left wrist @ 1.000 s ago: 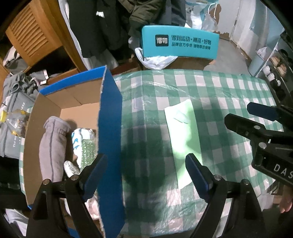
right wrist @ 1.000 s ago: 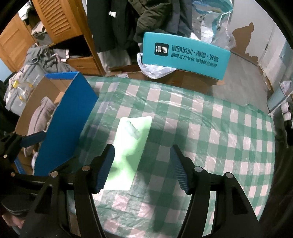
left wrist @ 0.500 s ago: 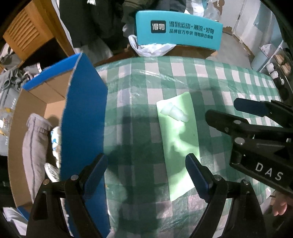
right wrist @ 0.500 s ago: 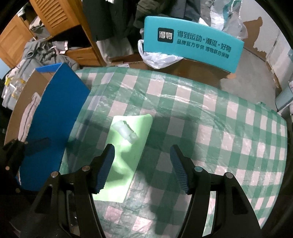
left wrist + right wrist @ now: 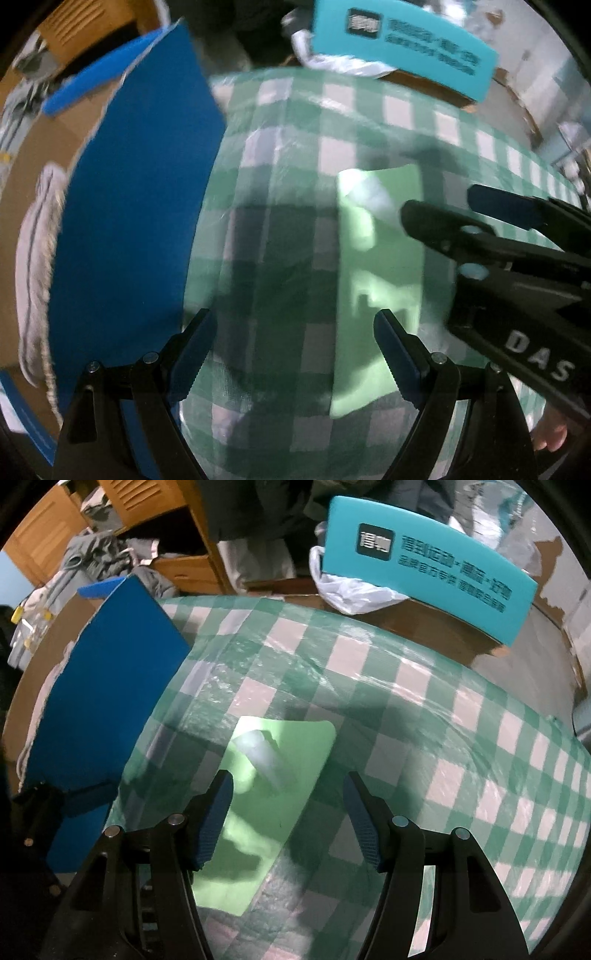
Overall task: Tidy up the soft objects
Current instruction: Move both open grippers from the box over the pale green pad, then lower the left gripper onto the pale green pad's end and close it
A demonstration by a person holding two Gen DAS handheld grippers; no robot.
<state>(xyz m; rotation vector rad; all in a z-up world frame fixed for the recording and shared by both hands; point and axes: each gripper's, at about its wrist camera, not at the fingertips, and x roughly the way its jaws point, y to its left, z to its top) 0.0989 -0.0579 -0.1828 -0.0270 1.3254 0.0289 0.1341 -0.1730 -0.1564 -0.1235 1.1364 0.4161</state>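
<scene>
over the checked tabletop (image 5: 424,716) both tools point steeply down: the right gripper (image 5: 288,819) has its jaws parted with nothing between them, above the pale green sheet (image 5: 295,760) and the small clear wrapped piece (image 5: 264,755) lying on it. the left gripper (image 5: 291,350) is spread wide and empty too, one pad over the cloth, the other at the green sheet's edge. beside it, the blue-sided cardboard box (image 5: 129,206) holds a rolled grey garment (image 5: 35,258).

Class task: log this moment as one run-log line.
left gripper: open, empty | right gripper: open, empty | green sheet: flat on checked tablecloth | box: beside
</scene>
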